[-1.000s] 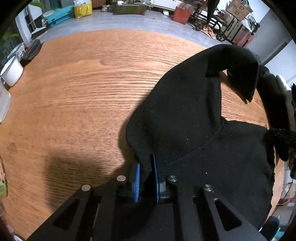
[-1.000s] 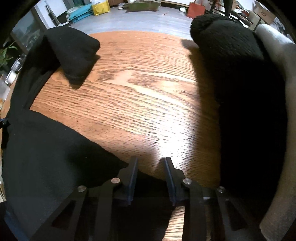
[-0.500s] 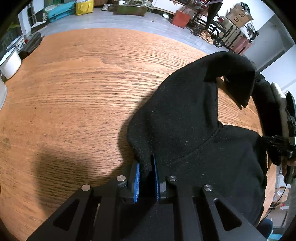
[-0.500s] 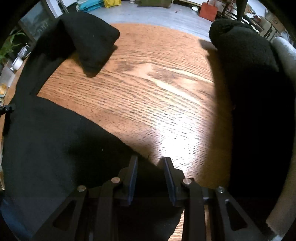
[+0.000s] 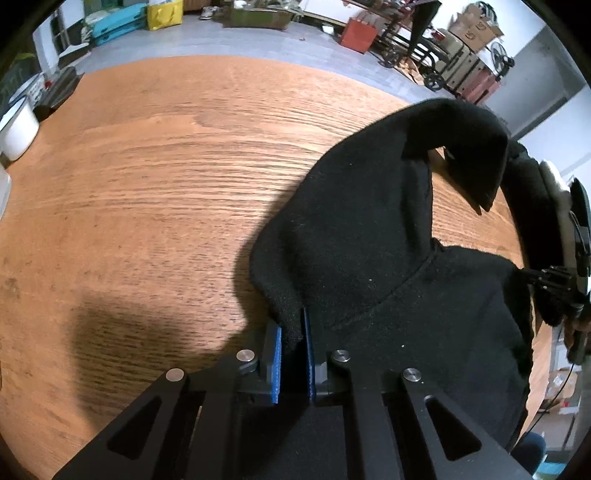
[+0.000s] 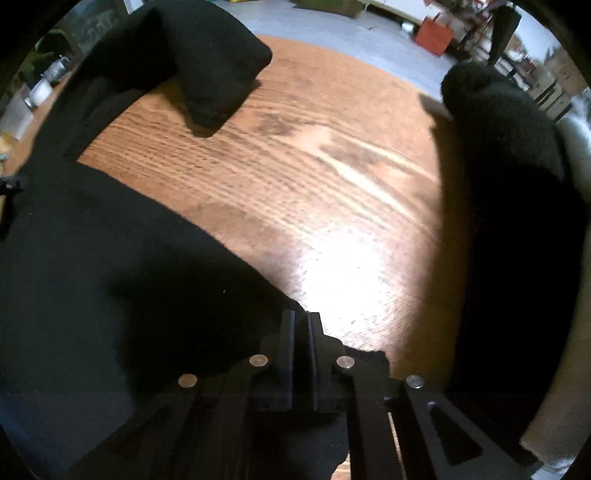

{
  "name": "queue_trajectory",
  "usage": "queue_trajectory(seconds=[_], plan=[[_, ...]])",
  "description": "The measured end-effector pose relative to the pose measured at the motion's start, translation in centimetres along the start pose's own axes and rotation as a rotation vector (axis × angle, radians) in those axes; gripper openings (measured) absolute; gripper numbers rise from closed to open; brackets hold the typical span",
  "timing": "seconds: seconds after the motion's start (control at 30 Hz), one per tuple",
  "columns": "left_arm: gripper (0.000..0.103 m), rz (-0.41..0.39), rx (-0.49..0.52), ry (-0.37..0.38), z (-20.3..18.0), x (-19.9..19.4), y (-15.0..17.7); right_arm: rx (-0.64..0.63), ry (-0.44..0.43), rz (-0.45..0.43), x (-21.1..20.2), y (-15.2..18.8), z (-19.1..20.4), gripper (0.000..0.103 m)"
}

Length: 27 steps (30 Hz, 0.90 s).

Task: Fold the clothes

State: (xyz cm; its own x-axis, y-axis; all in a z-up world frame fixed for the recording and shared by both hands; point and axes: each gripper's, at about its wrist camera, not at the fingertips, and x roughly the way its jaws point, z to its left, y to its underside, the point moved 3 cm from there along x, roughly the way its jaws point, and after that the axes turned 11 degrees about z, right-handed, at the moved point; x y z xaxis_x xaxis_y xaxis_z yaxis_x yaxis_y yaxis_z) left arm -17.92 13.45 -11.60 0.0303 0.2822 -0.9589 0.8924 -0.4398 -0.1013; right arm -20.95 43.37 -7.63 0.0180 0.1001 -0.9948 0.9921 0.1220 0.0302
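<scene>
A black hoodie [image 5: 369, 258] lies on the round wooden table [image 5: 147, 166], its hood spread flat and one corner curled up at the far right. My left gripper [image 5: 292, 328] is closing its blue pads on a pinch of fabric at the hood's near edge. In the right wrist view the same garment [image 6: 110, 266] fills the left side, with a folded-over sleeve [image 6: 207, 74] at the far left. There my right gripper [image 6: 302, 321] is closing on the garment's edge, and black cloth sits between its fingers.
A person's dark fleece sleeve [image 6: 509, 166] runs along the right side of the table. A white enamel pot [image 5: 16, 129] stands at the table's left edge. Boxes, a red bin [image 5: 358, 35] and carts sit on the grey floor beyond the far edge.
My right gripper's fingers have come together on the garment's edge, and it has shifted over the cloth. The left gripper keeps its pinch on the hood and has barely moved.
</scene>
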Motion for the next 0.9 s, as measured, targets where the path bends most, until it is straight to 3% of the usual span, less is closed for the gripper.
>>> queue_trajectory(seconds=[0.2,0.33,0.4,0.57,0.67,0.73,0.83,0.9], plan=[[0.010,-0.072,-0.020,0.077,0.5,-4.6,1.5,0.079,-0.036,-0.144,-5.2,0.3,-1.1,0.006],[0.010,-0.107,-0.016,0.104,0.1,-7.6,1.8,0.069,-0.034,-0.225,-8.7,3.0,-1.5,0.006],[0.010,-0.110,-0.001,0.107,-1.1,-8.2,3.0,0.055,-0.040,-0.240,-7.6,2.7,-2.2,0.006],[0.010,-0.078,0.036,0.107,-1.9,-8.6,8.1,0.008,-0.042,-0.207,-6.6,6.4,-1.7,0.006],[0.010,-0.034,0.035,0.079,-1.7,-7.4,10.1,-0.007,-0.050,-0.151,-3.3,7.7,-0.7,0.006],[0.010,-0.001,0.004,0.048,-1.6,-6.2,11.5,-0.010,-0.047,-0.108,-0.8,8.1,-0.3,0.001],[0.012,0.097,-0.060,0.067,-0.3,-4.2,13.2,0.012,-0.085,-0.080,0.3,10.2,-0.3,0.006],[0.013,0.102,-0.077,0.100,0.0,-4.5,13.9,0.027,-0.110,-0.064,0.9,11.5,-0.3,0.023]])
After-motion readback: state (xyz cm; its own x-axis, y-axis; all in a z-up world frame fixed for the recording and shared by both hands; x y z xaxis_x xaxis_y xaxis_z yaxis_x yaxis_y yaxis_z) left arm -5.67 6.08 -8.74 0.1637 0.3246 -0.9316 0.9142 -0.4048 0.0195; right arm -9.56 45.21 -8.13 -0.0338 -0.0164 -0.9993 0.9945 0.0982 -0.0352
